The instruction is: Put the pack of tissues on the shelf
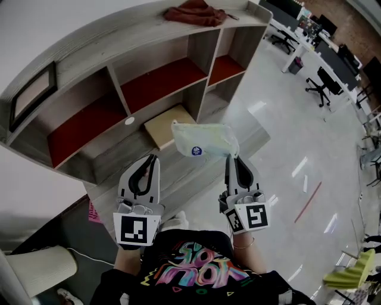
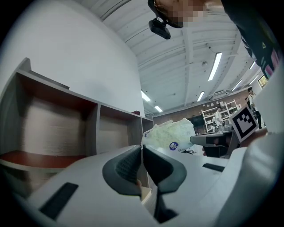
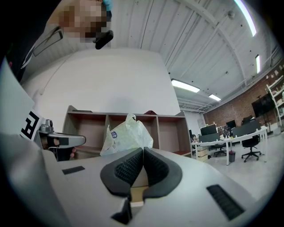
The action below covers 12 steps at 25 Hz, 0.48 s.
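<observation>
The pack of tissues (image 1: 202, 140), pale green plastic with a round blue sticker, hangs in the air in front of the wooden shelf (image 1: 178, 43). My right gripper (image 1: 229, 158) is shut on the pack's right edge, and the wrapper rises above its closed jaws (image 3: 126, 133) in the right gripper view. My left gripper (image 1: 153, 158) is level with it to the left, shut with nothing held. Its closed tips (image 2: 142, 149) point at the shelf, with the pack (image 2: 171, 135) off to their right.
The shelf has red-floored compartments (image 1: 158, 80). A beige box (image 1: 166, 125) lies in the low middle bay under the pack, and a dark red cloth (image 1: 196, 13) lies on top. A framed picture (image 1: 33, 95) leans at the left. Desks and office chairs (image 1: 321, 83) stand far right.
</observation>
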{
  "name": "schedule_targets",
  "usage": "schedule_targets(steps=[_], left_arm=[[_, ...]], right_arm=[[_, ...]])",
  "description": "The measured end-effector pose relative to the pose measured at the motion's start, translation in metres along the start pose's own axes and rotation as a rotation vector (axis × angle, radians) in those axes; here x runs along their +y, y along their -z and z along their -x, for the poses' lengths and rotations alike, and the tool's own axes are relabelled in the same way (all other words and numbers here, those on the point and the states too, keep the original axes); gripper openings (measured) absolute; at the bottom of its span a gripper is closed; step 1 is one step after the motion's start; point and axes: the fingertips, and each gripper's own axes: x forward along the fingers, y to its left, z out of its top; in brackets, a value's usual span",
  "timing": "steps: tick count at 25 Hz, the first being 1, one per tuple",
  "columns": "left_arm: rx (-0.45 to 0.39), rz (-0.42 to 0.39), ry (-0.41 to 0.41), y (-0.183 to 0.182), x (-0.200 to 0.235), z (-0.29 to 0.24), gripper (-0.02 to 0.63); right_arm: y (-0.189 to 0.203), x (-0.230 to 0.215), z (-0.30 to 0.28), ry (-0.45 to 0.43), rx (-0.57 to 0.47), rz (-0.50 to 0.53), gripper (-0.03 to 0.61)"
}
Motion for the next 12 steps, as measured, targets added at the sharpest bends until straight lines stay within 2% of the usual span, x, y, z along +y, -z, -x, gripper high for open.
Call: schedule_targets(steps=[7,12], left_arm=[[0.032,0.022,-0.007,0.014,0.015,-0.012,0.034],[0.043,0.028,-0.046,0.02,0.021,-0.023,0.034]], right_arm=[[0.01,-0.003,-0.024,0.001,0.026,-0.008,0.017],[0.017,-0.01,-0.047,-0.034,0.031,-0.028,0.017]])
